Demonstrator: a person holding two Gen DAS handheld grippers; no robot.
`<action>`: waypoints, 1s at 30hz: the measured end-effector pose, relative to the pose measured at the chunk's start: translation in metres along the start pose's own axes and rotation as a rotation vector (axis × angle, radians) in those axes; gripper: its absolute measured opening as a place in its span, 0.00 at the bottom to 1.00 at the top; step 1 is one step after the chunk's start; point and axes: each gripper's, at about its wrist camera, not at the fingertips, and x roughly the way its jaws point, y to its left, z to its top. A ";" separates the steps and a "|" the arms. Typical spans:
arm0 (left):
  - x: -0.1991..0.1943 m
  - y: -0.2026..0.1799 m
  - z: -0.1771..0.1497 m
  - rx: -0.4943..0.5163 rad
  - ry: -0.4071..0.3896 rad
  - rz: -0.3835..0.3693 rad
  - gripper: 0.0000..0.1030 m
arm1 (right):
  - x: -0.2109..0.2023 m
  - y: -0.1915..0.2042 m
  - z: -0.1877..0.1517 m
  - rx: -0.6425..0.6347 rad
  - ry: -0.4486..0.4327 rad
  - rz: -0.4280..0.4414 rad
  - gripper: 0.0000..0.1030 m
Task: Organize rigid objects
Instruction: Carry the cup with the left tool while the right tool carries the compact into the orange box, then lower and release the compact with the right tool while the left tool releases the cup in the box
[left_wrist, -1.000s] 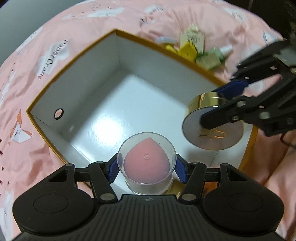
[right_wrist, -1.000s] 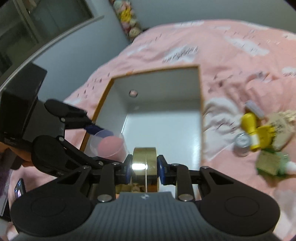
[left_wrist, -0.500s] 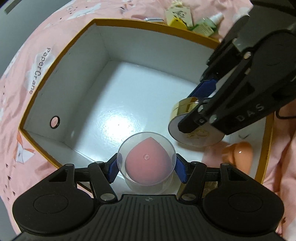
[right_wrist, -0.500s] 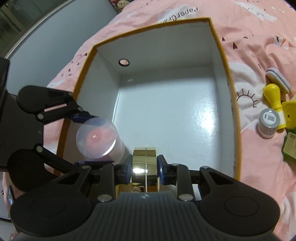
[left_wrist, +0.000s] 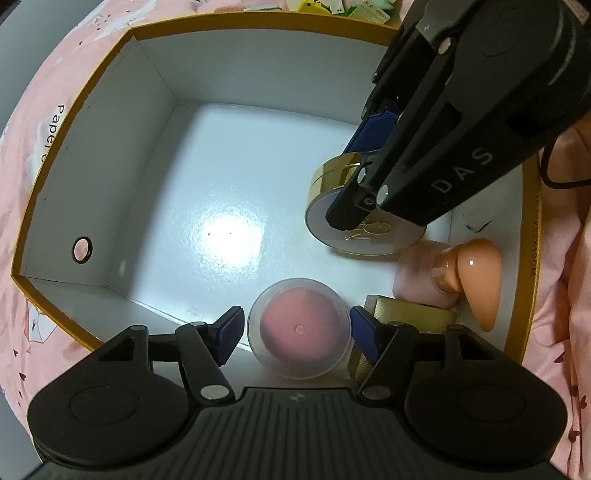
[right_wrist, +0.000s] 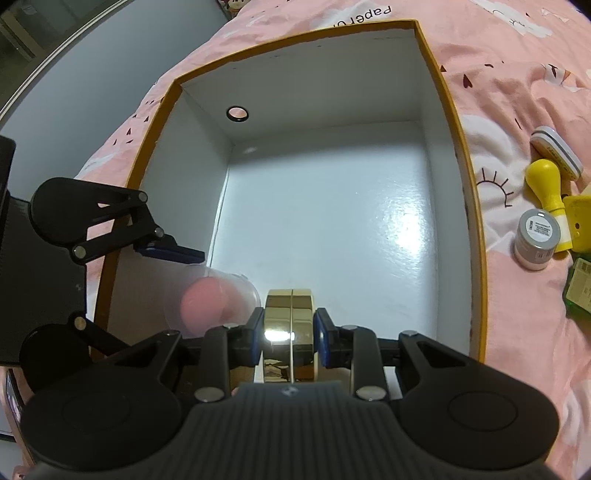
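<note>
L gripper (left_wrist: 297, 328) fingers parted since prev frame — sponge case (left_wrist: 299, 330) loose in box (left_wrist: 74, 110); R gripper (right_wrist: 289, 328) clamps gold compact (right_wrist: 290, 325).

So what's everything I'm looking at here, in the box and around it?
box: 1, white inside with gold rim, open on the pink bedspread
bedspread: 1, pink with white prints, under everything
clear case with pink sponge: 1, inside the box's near edge, between the left gripper's fingers
gold compact: 1, round, inside the box, held on edge
peach sponge on a pale pink holder: 1, box's right corner
gold block: 1, beside the case, partly hidden
yellow bottle: 1, on the bedspread outside the box
small grey-lidded jar: 1, beside the yellow bottle
green bottle: 1, at the picture edge
left gripper: black, blue pads, open
right gripper: black, shut on the compact
</note>
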 end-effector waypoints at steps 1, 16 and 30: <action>-0.002 0.001 0.000 -0.002 -0.004 0.000 0.75 | 0.000 0.000 0.000 0.002 0.002 0.000 0.27; -0.049 0.034 -0.011 -0.307 -0.154 -0.018 0.61 | 0.011 0.013 0.012 -0.005 0.021 0.052 0.27; -0.029 0.028 -0.006 -0.243 -0.116 0.001 0.54 | 0.011 0.007 0.011 -0.068 0.041 -0.104 0.36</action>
